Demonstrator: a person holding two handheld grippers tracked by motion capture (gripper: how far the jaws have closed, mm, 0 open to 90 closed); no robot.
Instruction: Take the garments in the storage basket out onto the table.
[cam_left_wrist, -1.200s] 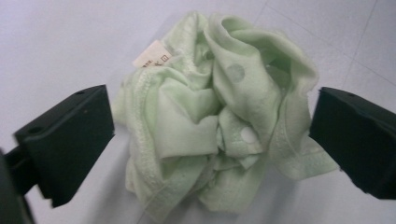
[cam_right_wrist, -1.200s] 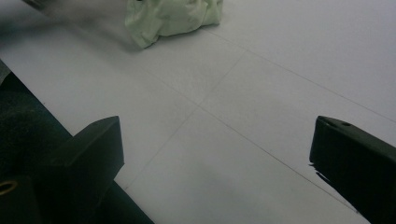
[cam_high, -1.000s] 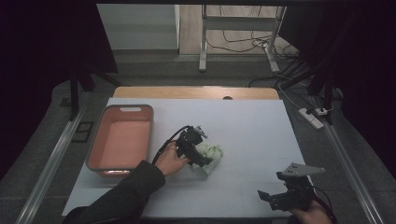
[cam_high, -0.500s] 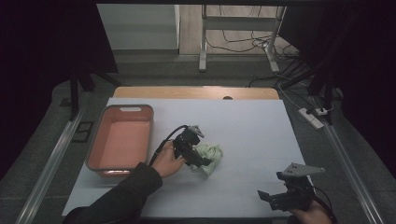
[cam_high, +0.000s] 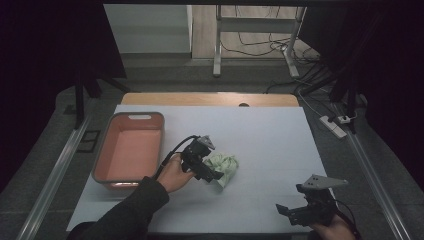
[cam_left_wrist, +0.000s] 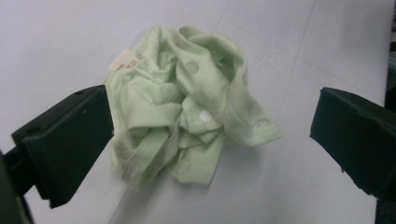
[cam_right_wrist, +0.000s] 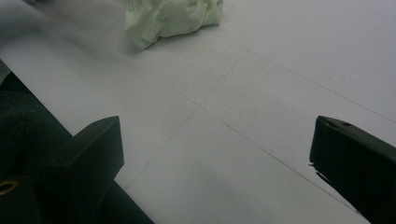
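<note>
A: Start with the left tongs (cam_left_wrist: 210, 135). How do they stand?

B: Spread wide, one jaw on either side of the crumpled pale green garment (cam_left_wrist: 187, 100), with nothing pinched yet. In the left gripper view the left jaw sits just beside the cloth's edge; the right jaw is well apart from it.

A: And the garment itself?

B: It lies bunched on the white surface (cam_high: 270, 135), near the middle and just right of the salmon-pink tub (cam_high: 131, 150). It shows snaps and a small label, so it's likely a little shirt.

A: What could go wrong?

B: The bundle is off-centre between the jaws. If they close as they stand, I'd expect the left jaw to shove the cloth sideways before the right one arrives, and the pinch could catch only a loose fold. A lift would then unroll the garment, leaving a trailing part to drag on the surface or snag the tub's near rim.

A: Anything else?

B: If they come down too low, the jaw tips could scrape the surface and slide the cloth away instead of gripping it.

A: The right tongs (cam_high: 300, 212)?

B: Also wide apart, holding nothing, at the near right corner, well apart from the garment. The right gripper view puts the cloth far off. They're too distant to steady it if it slips.
</note>
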